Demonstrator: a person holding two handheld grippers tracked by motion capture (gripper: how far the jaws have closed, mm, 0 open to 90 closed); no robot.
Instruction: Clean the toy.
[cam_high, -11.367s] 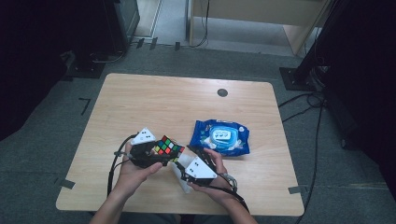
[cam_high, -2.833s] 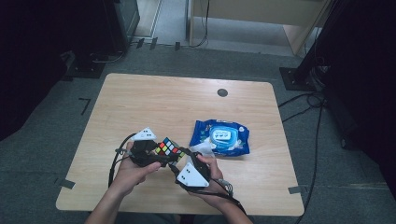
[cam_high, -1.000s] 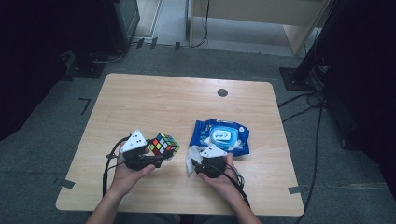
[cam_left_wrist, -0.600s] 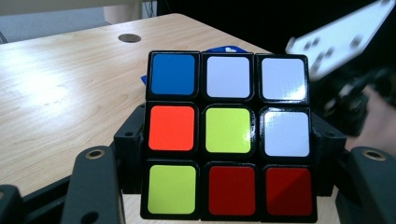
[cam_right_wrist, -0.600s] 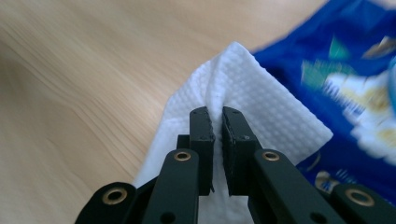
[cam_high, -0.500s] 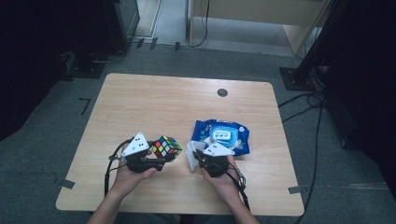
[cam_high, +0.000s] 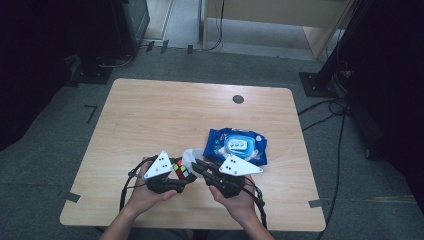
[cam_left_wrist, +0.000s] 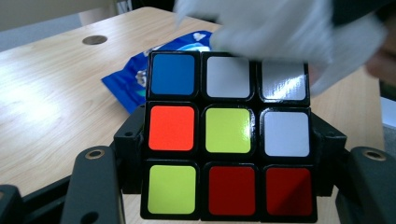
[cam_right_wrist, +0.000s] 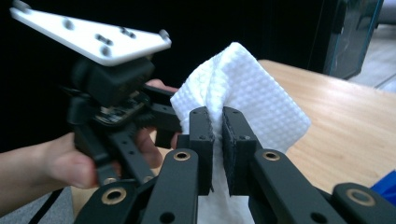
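Note:
A scrambled Rubik's cube (cam_left_wrist: 229, 135) sits between the jaws of my left gripper (cam_left_wrist: 229, 156), which is shut on its two sides; the face toward the camera shows blue, white, orange, yellow and red tiles. From above, the cube (cam_high: 180, 170) is held just over the table's near edge. My right gripper (cam_right_wrist: 218, 135) is shut on a white wet wipe (cam_right_wrist: 252, 84), its jaws having just closed on it. The wipe (cam_high: 190, 155) hangs right beside the cube and blurs across the top of the cube (cam_left_wrist: 275, 28).
A blue pack of wet wipes (cam_high: 237, 145) lies on the wooden table (cam_high: 165, 115) right of the hands. A round cable hole (cam_high: 238, 99) is near the far edge. Cables trail from both grippers toward the person.
My right gripper has lifted away from the blue pack with a white wipe pinched in it and swung left to the cube. The left gripper with the cube shifted slightly.

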